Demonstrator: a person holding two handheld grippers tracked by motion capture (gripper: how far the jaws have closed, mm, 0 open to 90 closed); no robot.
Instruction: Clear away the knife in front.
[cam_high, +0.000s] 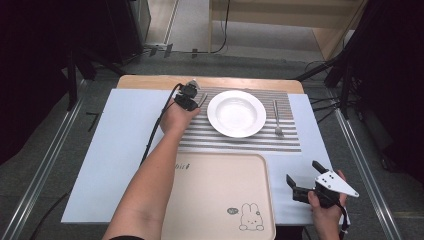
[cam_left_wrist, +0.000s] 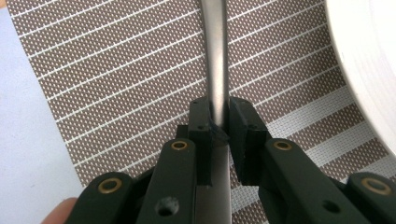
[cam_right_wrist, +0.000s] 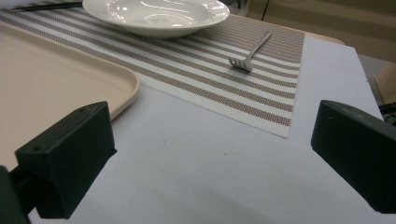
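— Steel, was it, in your left gripper (cam_left_wrist: 218, 122)?

— Yes. Its pads were pinched on a utensil handle (cam_left_wrist: 217, 56), flat on the striped mat (cam_high: 240, 142) near the mat's left edge, just left of the plate (cam_high: 236, 113). I couldn't tell which utensil it was.

— And your right gripper (cam_high: 303, 176)?

— Spread wide, holding nothing, over the table (cam_high: 115, 150) near its right front corner, beside the tray (cam_high: 220, 195).

— The fork (cam_right_wrist: 250, 57)?

— On the mat by its right edge, tines toward me, apart from the plate.
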